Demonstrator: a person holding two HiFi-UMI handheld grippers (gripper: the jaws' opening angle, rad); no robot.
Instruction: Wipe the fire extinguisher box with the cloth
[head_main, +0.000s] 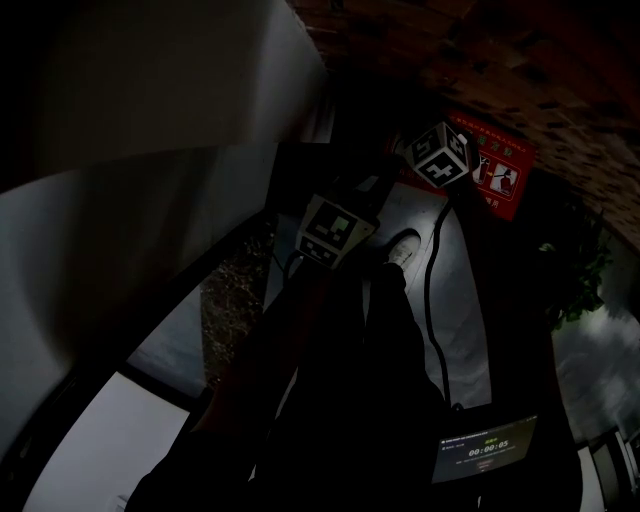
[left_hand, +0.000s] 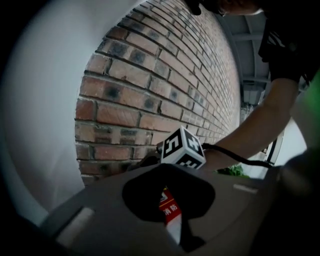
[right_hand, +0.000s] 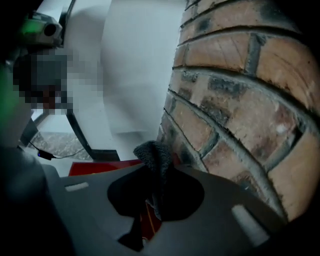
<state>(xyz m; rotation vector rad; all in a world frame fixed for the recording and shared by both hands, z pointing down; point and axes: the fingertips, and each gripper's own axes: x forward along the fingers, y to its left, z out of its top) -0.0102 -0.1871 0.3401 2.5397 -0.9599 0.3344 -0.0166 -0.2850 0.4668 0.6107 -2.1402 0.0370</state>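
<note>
A dark grey, fuzzy cloth (right_hand: 156, 162) is pinched between the jaws of the right gripper (right_hand: 152, 200), its folded upper end standing up above them. Just behind the cloth, the flat red top of the red metal fire extinguisher box (right_hand: 100, 166) is seen at the foot of a red brick wall (right_hand: 240, 125) with grey mortar; whether the cloth touches the box cannot be told. A pale white wall panel (right_hand: 135, 75) is seen behind the box. The jaws of the left gripper (left_hand: 170, 215) are drawn all but together with nothing between them, and only a narrow strip of the box's red and white face (left_hand: 169, 209) is seen through the slit. Beyond them the marker cube of the right gripper (left_hand: 182, 147) is seen close to the brick wall (left_hand: 150, 100), with a person's bare forearm (left_hand: 260, 125) reaching to it. In the very dark head view, the left gripper (head_main: 335, 228) is held low and near the body, while the right gripper (head_main: 440, 153) is held just beside the box (head_main: 503, 170). A light shoe (head_main: 403, 247) and a black cable (head_main: 432, 290) are seen on the pale floor (head_main: 455, 270) below.
</note>
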